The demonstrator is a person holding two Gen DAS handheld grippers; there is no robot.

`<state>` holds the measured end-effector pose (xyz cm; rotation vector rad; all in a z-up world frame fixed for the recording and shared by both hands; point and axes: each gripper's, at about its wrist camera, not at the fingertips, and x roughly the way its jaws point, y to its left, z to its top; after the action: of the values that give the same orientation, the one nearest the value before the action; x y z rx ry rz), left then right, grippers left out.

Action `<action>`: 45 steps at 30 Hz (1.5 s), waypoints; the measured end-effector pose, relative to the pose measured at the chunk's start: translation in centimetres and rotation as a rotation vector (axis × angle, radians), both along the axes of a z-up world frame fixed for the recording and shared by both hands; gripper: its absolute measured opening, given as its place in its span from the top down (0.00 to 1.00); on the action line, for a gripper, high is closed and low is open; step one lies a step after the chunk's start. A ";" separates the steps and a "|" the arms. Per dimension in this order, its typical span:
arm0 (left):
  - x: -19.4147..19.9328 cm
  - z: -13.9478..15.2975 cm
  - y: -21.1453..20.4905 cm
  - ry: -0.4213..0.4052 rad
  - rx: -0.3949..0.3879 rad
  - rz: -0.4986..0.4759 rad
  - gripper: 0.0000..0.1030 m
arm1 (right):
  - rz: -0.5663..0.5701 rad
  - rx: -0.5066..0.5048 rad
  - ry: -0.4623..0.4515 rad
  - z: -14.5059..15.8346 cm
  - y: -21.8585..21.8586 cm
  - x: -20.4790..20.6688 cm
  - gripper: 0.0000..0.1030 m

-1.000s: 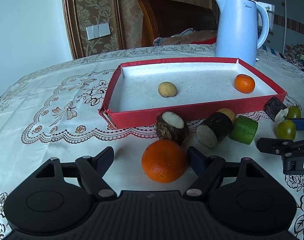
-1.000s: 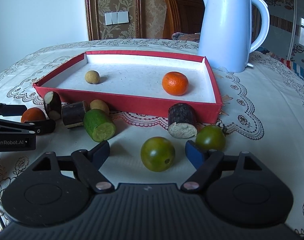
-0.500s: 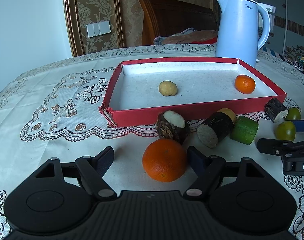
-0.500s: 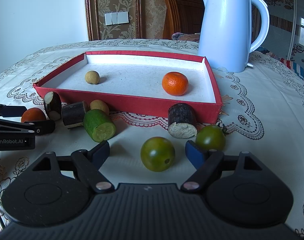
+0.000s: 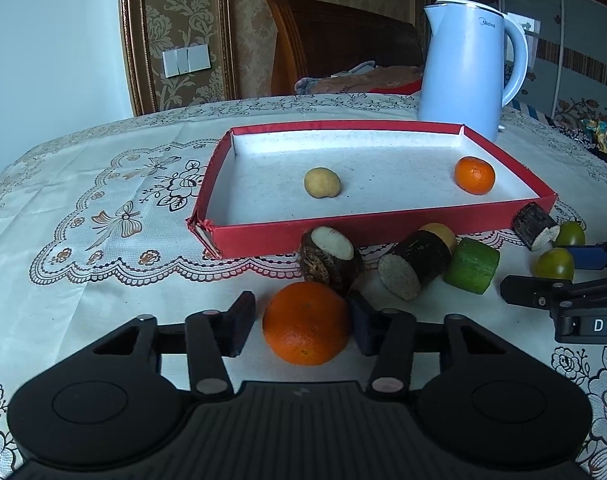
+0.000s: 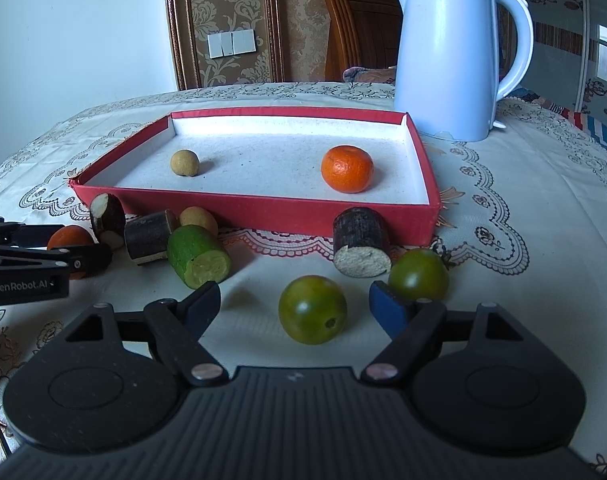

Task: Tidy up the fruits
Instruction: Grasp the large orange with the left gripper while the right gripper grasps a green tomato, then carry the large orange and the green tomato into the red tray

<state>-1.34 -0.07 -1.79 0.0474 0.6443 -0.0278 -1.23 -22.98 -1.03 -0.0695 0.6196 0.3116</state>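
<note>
Between the fingers of my left tool (image 5: pixel 299 322) sits a large orange (image 5: pixel 306 323) on the desk (image 5: pixel 103 312); the jaws stand narrow around it, the right pad touching its side and the left pad just beside it with a thin gap showing. At 12 o'clock from that orange lies the red tray (image 5: pixel 383 230), holding a small yellow fruit (image 5: pixel 321 182) near its middle and a small orange (image 5: pixel 474 175) toward its 3 o'clock end. Just in front of the tray's near wall I see a taro chunk (image 5: pixel 330 255) close behind the big orange, then at its 3 o'clock a dark cut cylinder (image 5: pixel 413 264), a round yellow fruit (image 5: pixel 439 233) tucked behind it, and a green cucumber piece (image 5: pixel 470 266). My right tool (image 6: pixel 295 304) is spread wide, its fingers flanking a green tomato (image 6: pixel 312 309) without touching it. A second green tomato (image 6: pixel 418 274) rests at 2 o'clock from the first, right behind the blue right fingertip (image 6: pixel 387 308), and another dark cut cylinder (image 6: pixel 361 247) stands at 12 o'clock, close to the tray's front wall. Beyond the tray, at 1 o'clock, a pale blue kettle (image 6: pixel 451 56) stands upright on the lace-patterned cloth.
</note>
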 end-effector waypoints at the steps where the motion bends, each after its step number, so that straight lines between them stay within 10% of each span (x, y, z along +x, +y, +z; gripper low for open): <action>1: 0.0 -0.1 -0.1 0.004 0.006 -0.004 0.54 | -0.001 -0.002 -0.001 0.0 0.0 0.0 0.24; 14: -0.1 -0.1 -0.5 0.001 0.020 -0.005 0.54 | -0.010 0.001 -0.005 0.0 -0.1 -0.1 0.27; 33: -0.5 0.3 -0.4 -0.019 0.028 -0.006 0.59 | -0.025 -0.028 -0.038 0.2 0.2 -0.5 0.70; 45: -1.0 0.7 0.9 -0.022 -0.057 0.003 0.59 | -0.036 0.027 -0.069 0.5 -0.8 -0.9 0.70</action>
<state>-2.30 0.78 -1.13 -0.0085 0.6209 -0.0427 -2.15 -23.74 -0.51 -0.0433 0.5471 0.2819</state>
